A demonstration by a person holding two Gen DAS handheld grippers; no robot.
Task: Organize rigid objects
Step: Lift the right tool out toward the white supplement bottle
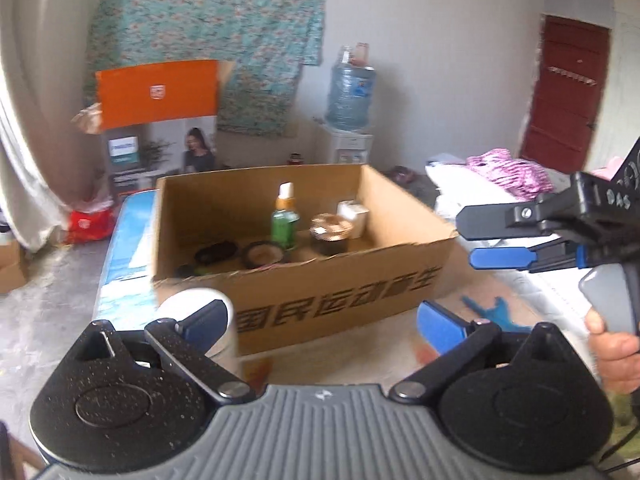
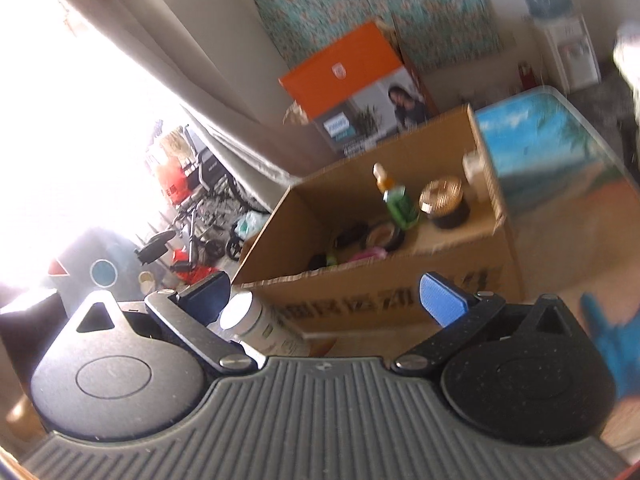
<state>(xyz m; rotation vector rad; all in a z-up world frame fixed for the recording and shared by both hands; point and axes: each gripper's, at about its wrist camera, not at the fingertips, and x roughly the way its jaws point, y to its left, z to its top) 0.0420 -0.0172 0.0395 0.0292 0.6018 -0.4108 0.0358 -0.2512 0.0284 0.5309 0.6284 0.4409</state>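
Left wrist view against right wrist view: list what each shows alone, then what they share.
Left only: the right gripper, open, a hand on its handle, a red door, pink cloth.
Right only: a bright window, a wheelchair.
Both: the box holding a green bottle and a jar, a white bottle outside it.

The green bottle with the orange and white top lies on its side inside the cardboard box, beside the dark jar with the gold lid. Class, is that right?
Not quite. The green bottle stands upright in the cardboard box, as the left wrist view shows. It is indeed beside the dark jar with the gold lid.
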